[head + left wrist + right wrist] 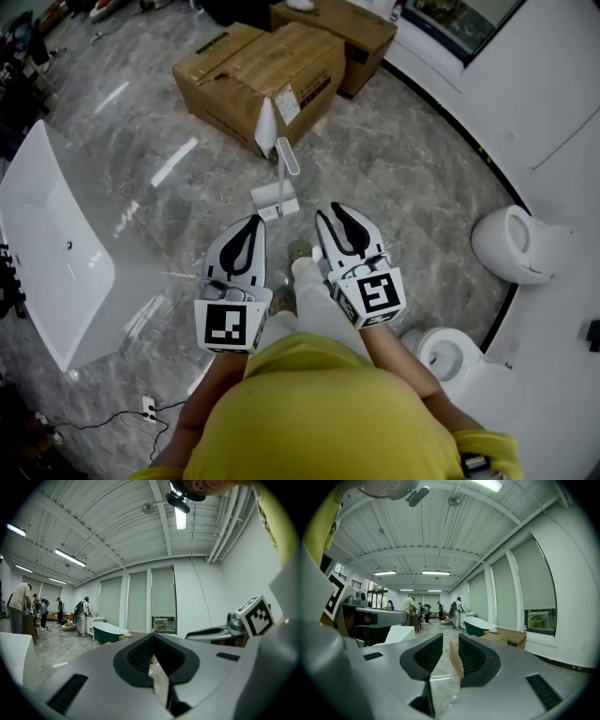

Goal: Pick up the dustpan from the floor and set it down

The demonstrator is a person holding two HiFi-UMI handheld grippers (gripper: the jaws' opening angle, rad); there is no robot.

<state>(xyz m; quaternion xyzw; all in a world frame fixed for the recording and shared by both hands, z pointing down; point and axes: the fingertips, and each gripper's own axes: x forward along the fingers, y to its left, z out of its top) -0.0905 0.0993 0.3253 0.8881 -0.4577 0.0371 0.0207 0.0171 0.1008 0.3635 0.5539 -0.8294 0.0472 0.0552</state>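
The white dustpan [276, 200] stands on the grey marble floor with its long handle [288, 157] pointing up toward the cardboard boxes. It lies just ahead of both grippers, between their tips, and neither touches it. My left gripper [255, 221] is held level to the dustpan's lower left; its dark pads meet at the tip [153, 638], so it is shut and empty. My right gripper [336, 213] is to the dustpan's lower right, and a narrow gap shows between its pads [451, 639] with nothing in it. Neither gripper view shows the dustpan.
Two large cardboard boxes [262, 80] sit right behind the dustpan. A white bathtub [52, 234] lies at the left, and white toilets [516, 244] [450, 356] stand at the right by the curved wall. A cable and socket [145, 410] lie at the lower left. People work far off [410, 609].
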